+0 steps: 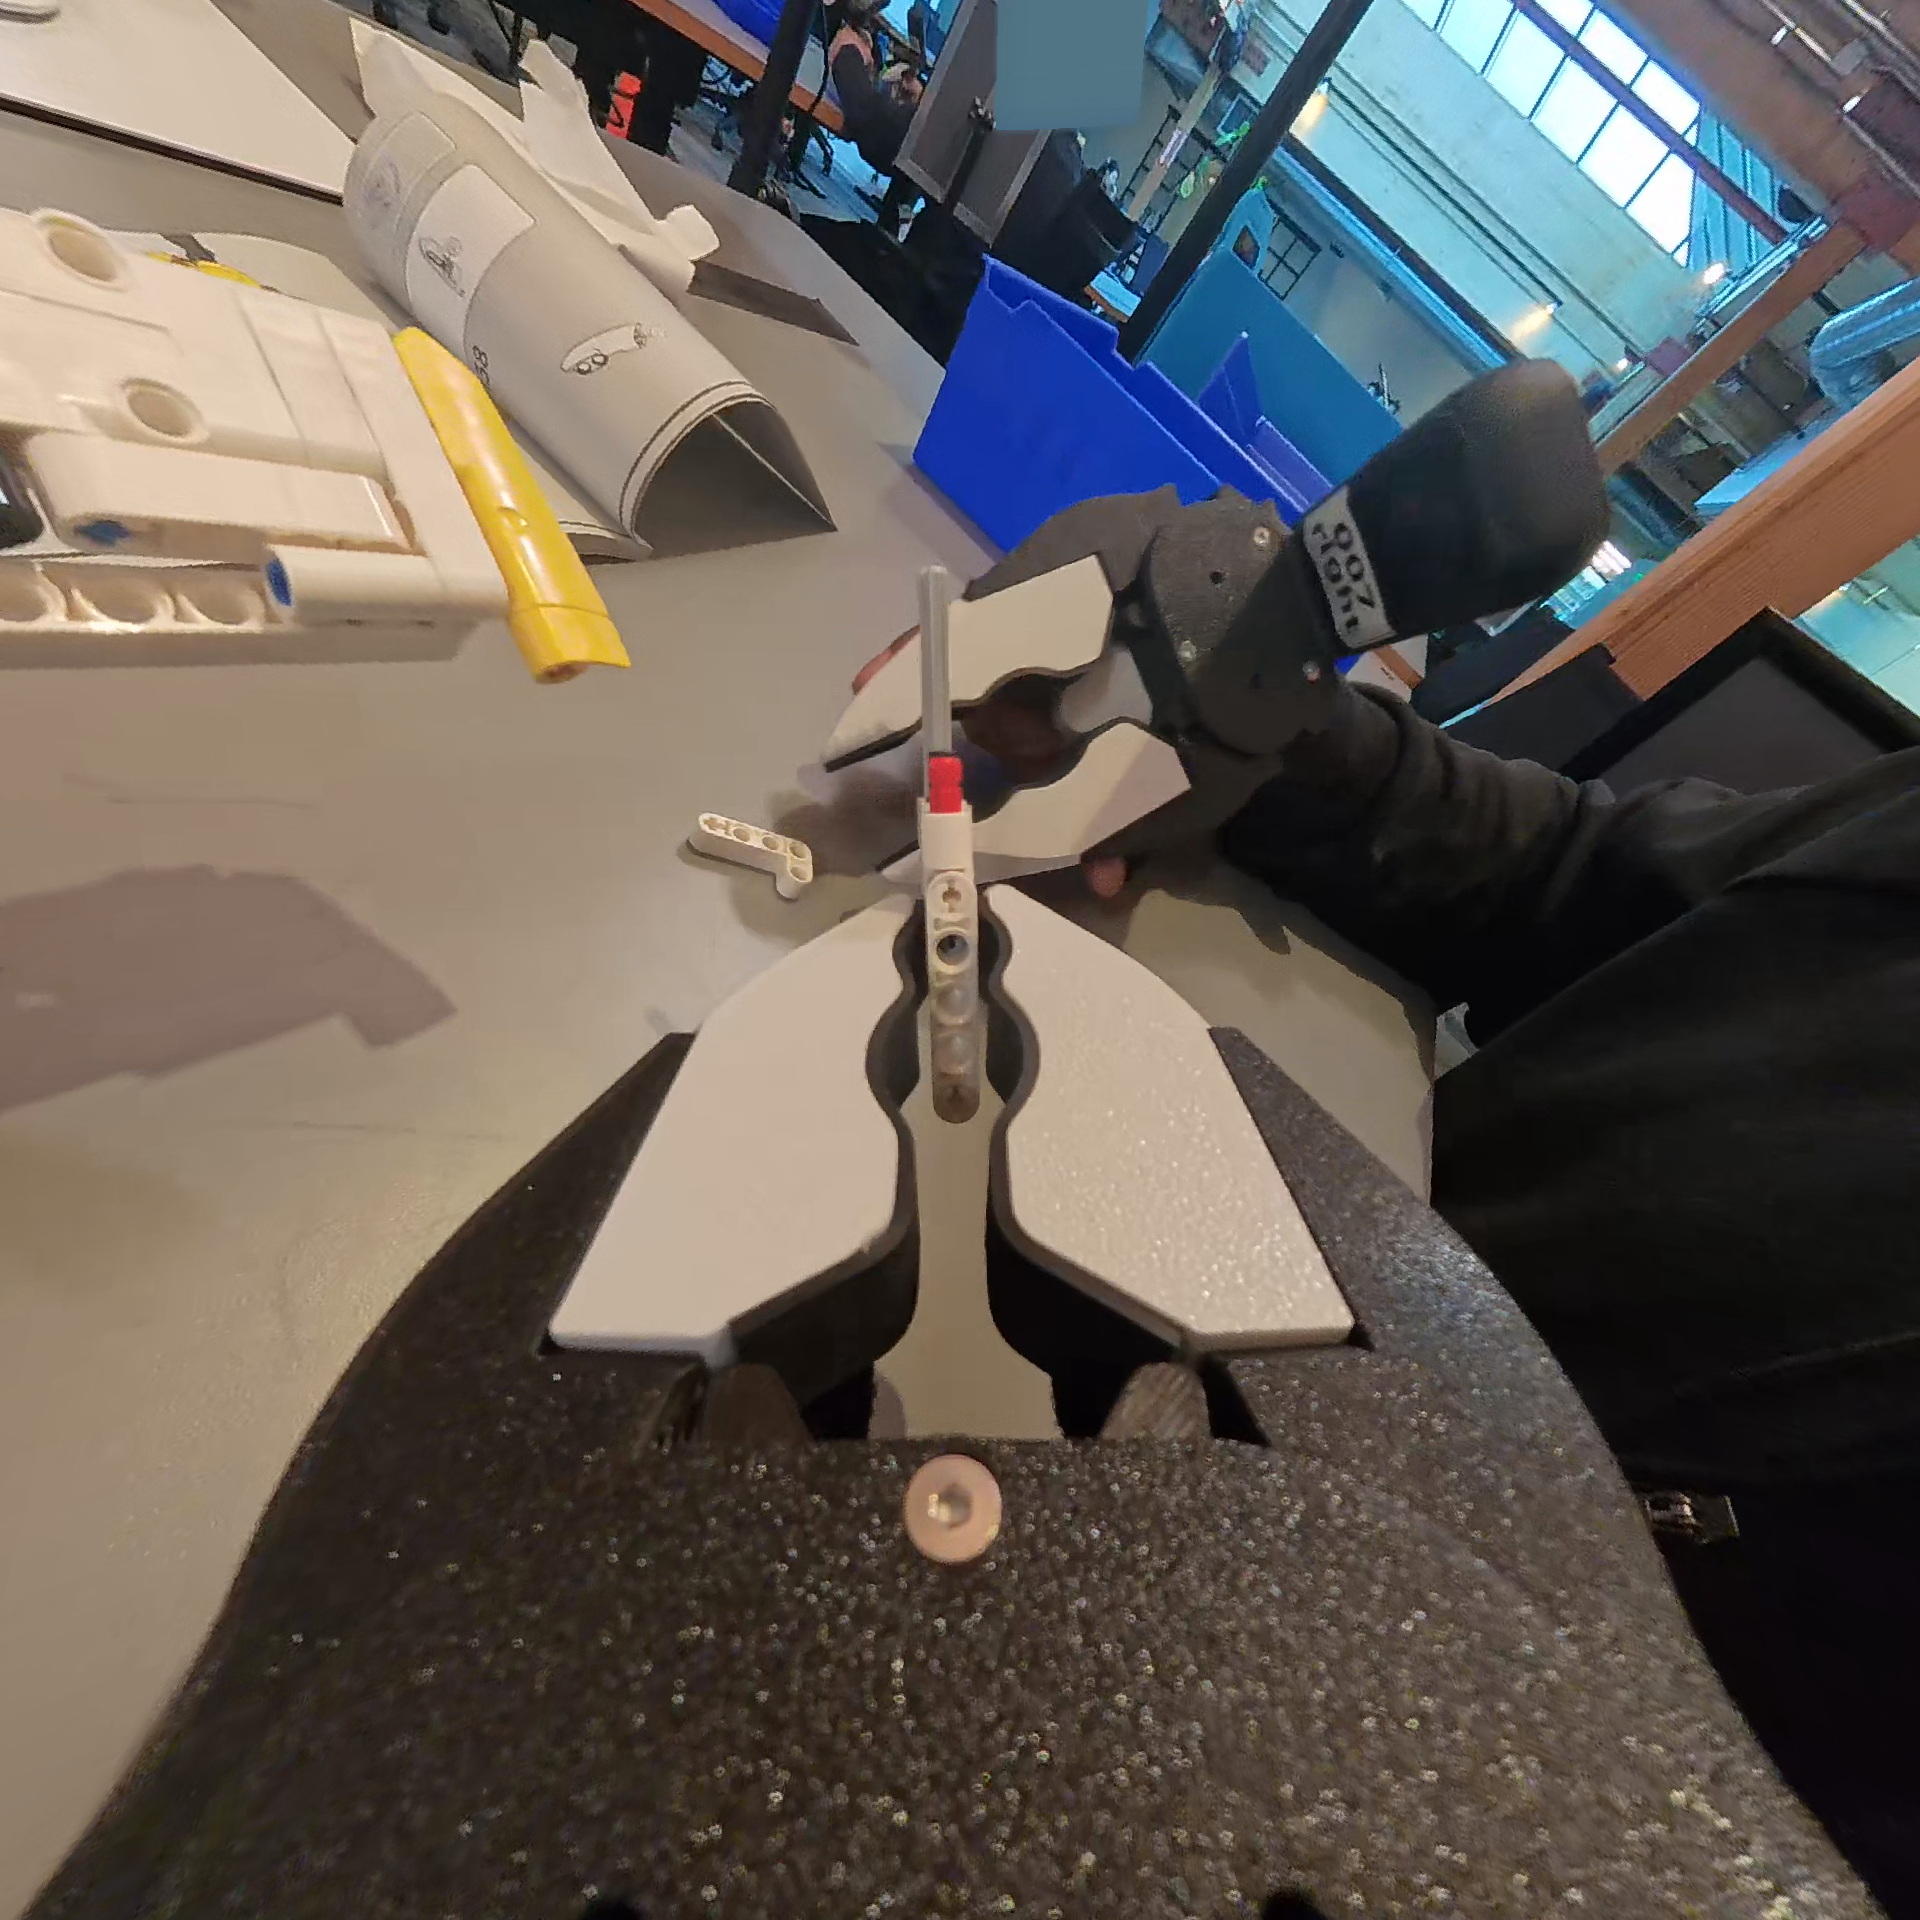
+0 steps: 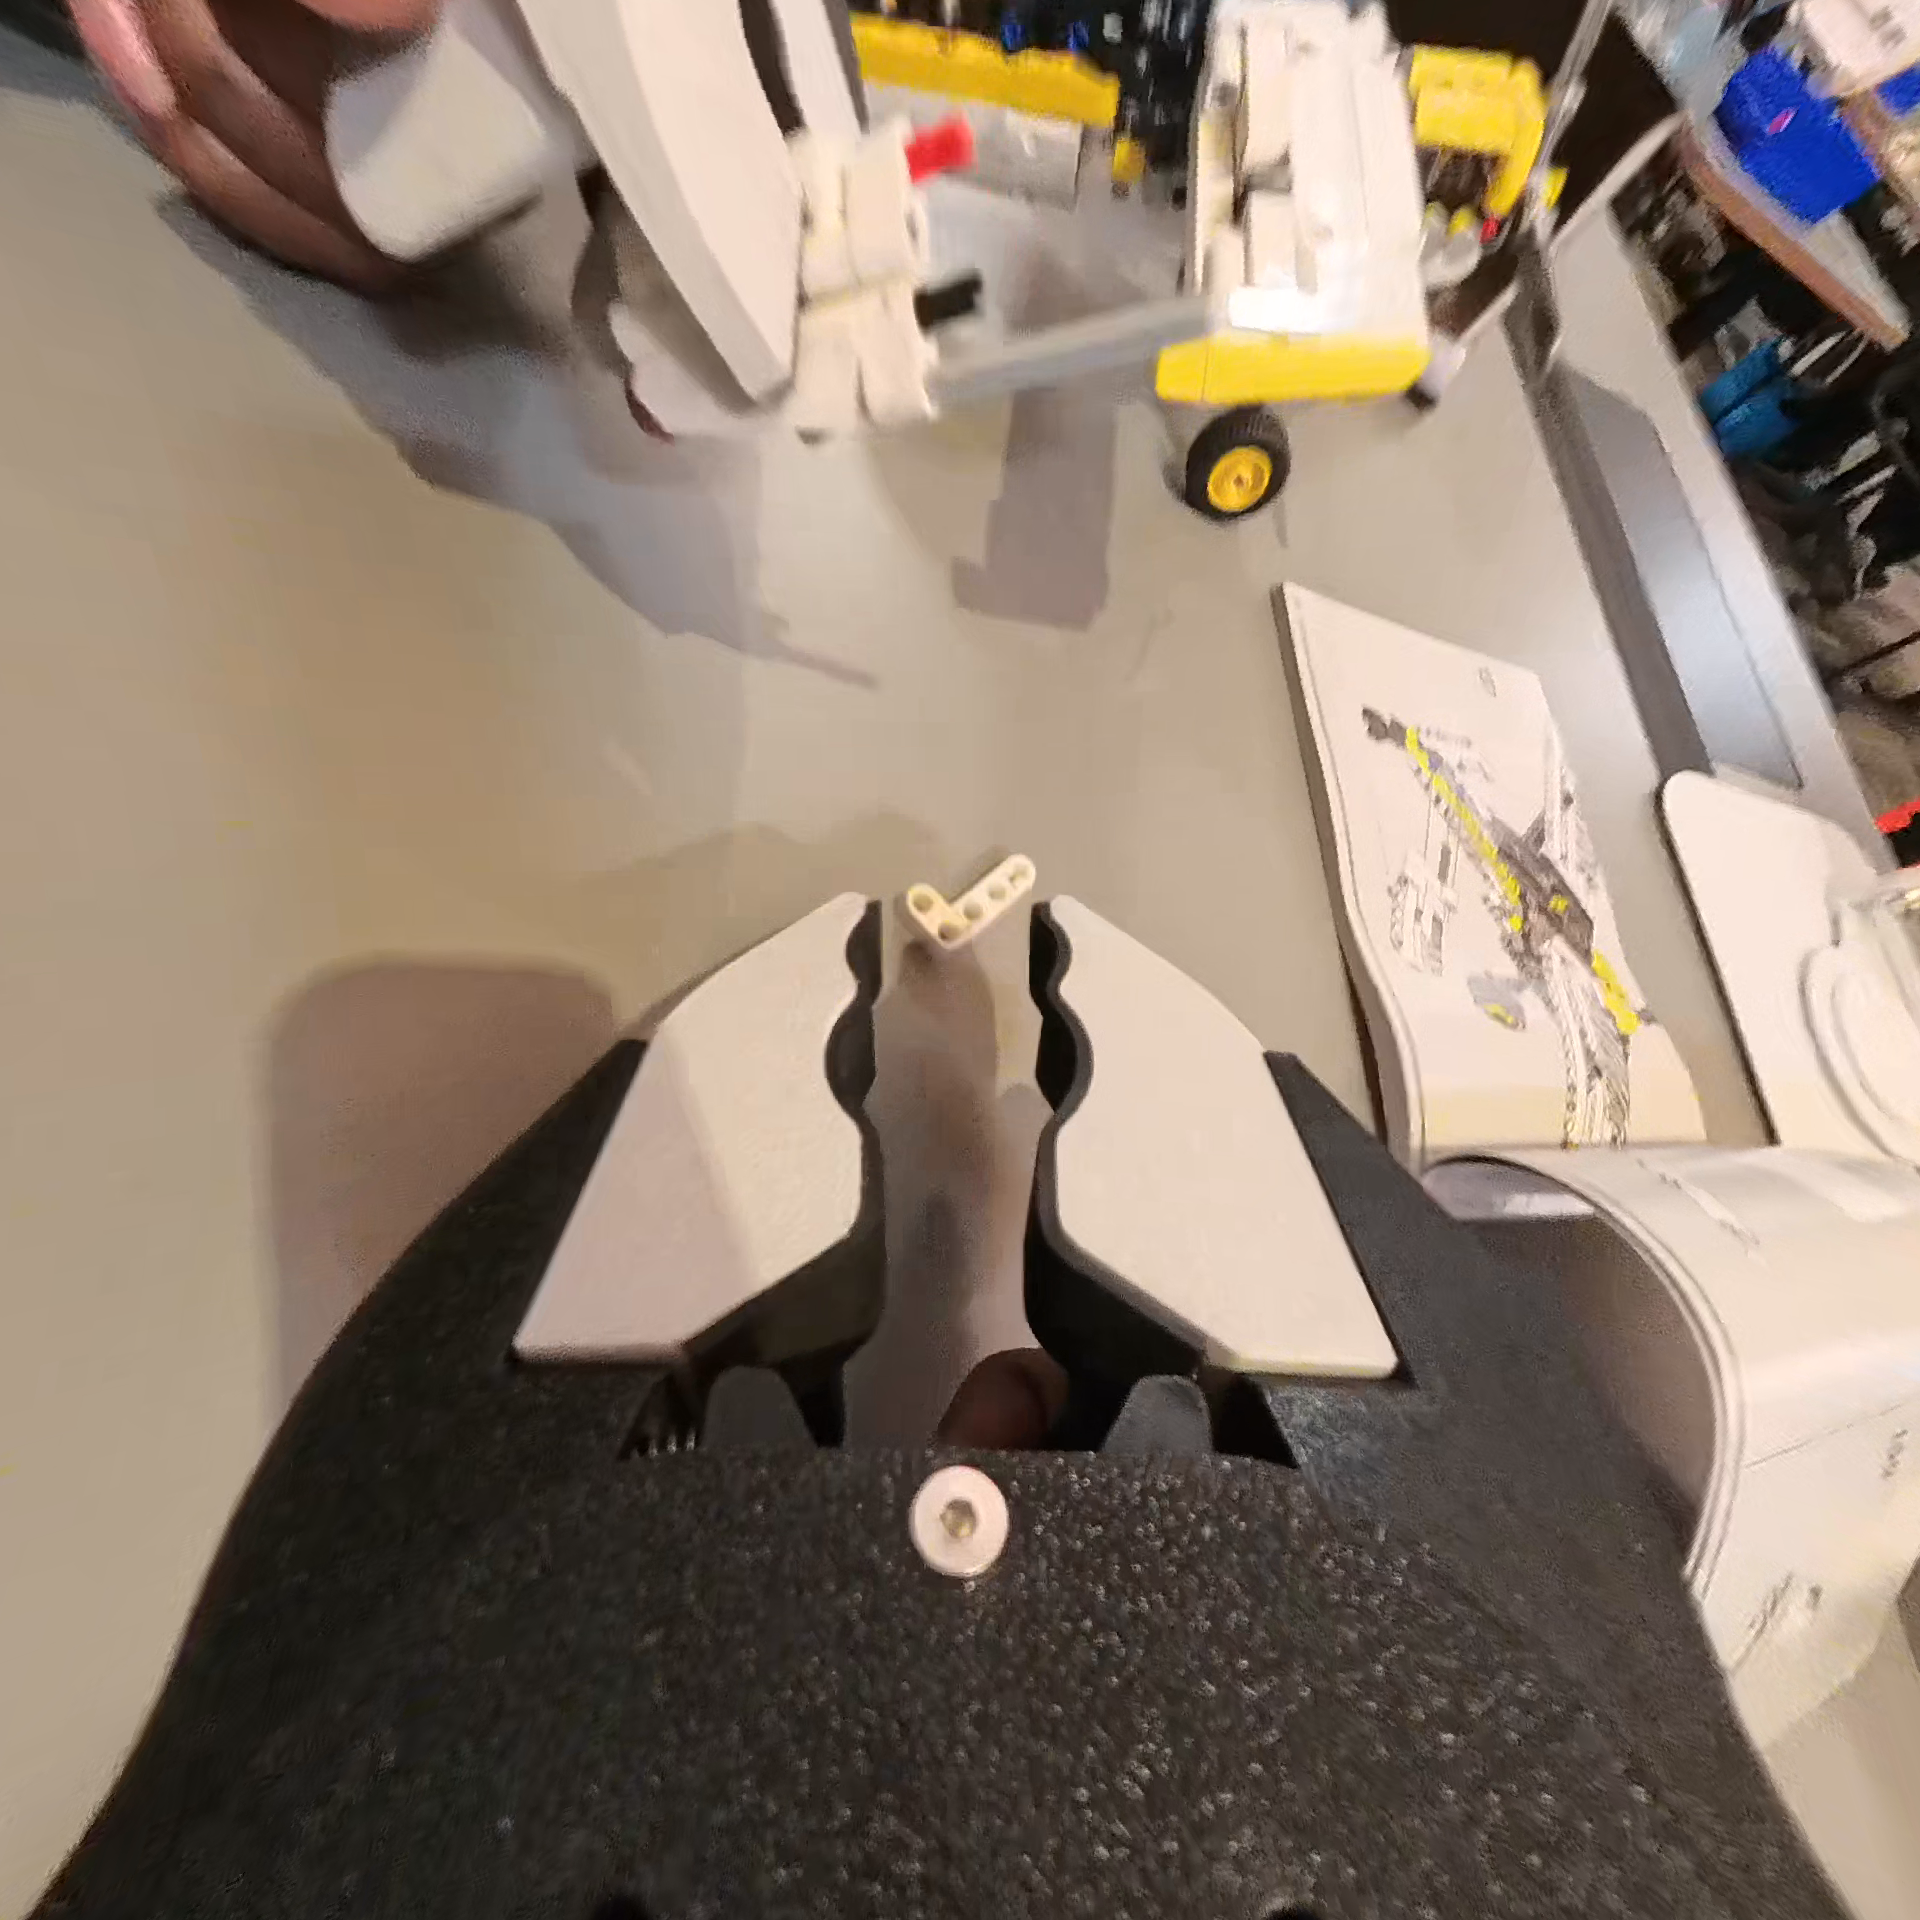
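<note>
My left gripper [image 1: 951, 925] is clamped on a slim white beam with holes [image 1: 954, 997], both pads pressed to its sides. The beam runs straight out along the fingers, and from its far end a red peg [image 1: 944, 781] and a thin grey rod [image 1: 932, 655] carry on in the same line, tilted up off the grey table [image 1: 416, 779].

My right gripper [image 2: 956, 920] stands open and holds nothing. A small white L-shaped piece [image 2: 968, 902] lies flat on the table just ahead of its fingertips, in line with the gap between them, touched by neither pad. The piece's longer leg slants away up and to the right, the corner nearest the fingers. In the left wrist view the same piece [image 1: 753, 844] sits left of the held beam, with the right gripper [image 1: 862, 810] close on its far side. So the right gripper is the nearer tool to it.

Farther off stand a yellow and white brick model [image 2: 1309, 270], a curled instruction booklet [image 1: 582, 343] and a blue bin [image 1: 1091, 426].
</note>
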`<state>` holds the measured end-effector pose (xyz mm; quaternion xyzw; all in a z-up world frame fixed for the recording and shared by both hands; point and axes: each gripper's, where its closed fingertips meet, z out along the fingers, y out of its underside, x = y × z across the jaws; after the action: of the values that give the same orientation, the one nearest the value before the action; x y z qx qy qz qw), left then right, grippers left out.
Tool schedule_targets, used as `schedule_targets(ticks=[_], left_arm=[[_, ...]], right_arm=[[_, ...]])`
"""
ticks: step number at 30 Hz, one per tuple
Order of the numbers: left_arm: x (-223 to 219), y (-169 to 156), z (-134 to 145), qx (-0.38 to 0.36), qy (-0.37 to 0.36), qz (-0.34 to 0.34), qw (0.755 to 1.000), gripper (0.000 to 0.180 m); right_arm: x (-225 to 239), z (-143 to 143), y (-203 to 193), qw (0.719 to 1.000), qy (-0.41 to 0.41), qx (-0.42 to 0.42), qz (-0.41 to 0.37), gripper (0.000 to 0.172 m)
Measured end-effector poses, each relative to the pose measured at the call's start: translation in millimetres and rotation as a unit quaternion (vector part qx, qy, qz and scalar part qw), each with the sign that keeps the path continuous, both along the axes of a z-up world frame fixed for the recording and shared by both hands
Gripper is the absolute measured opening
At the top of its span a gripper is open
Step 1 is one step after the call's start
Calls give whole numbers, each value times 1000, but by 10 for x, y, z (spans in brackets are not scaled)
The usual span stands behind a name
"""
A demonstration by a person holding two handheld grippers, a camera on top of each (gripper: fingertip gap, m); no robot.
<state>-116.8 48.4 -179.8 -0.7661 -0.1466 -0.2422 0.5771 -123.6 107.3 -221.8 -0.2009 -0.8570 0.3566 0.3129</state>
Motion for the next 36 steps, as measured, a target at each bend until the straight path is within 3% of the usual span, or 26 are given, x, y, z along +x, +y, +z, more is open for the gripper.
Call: schedule_targets(ticks=[5, 12, 18, 20, 27, 36], left_arm=[[10, -4, 4, 3, 8, 0, 1000, 8], [-5, -34, 15, 6, 13, 6, 1000, 8], [-35, -79, -10, -5, 35, 19, 999, 8], [-35, -91, -9, -5, 38, 20, 999, 8], [-25, -120, 0, -2, 36, 16, 999, 8], [8, -63, -179, -65, 21, -6, 998, 8]], right_arm=[[-9, -152, 82, 998, -58, 21, -19, 27], [-73, -51, -33, 979, -168, -90, -74, 33], [-193, -192, 54, 963, -205, -59, -166, 32], [-217, -249, 69, 958, -215, -51, -180, 24], [-176, -271, 55, 969, -225, -1, -103, 8], [-170, -273, 51, 971, -233, 33, -46, 7]])
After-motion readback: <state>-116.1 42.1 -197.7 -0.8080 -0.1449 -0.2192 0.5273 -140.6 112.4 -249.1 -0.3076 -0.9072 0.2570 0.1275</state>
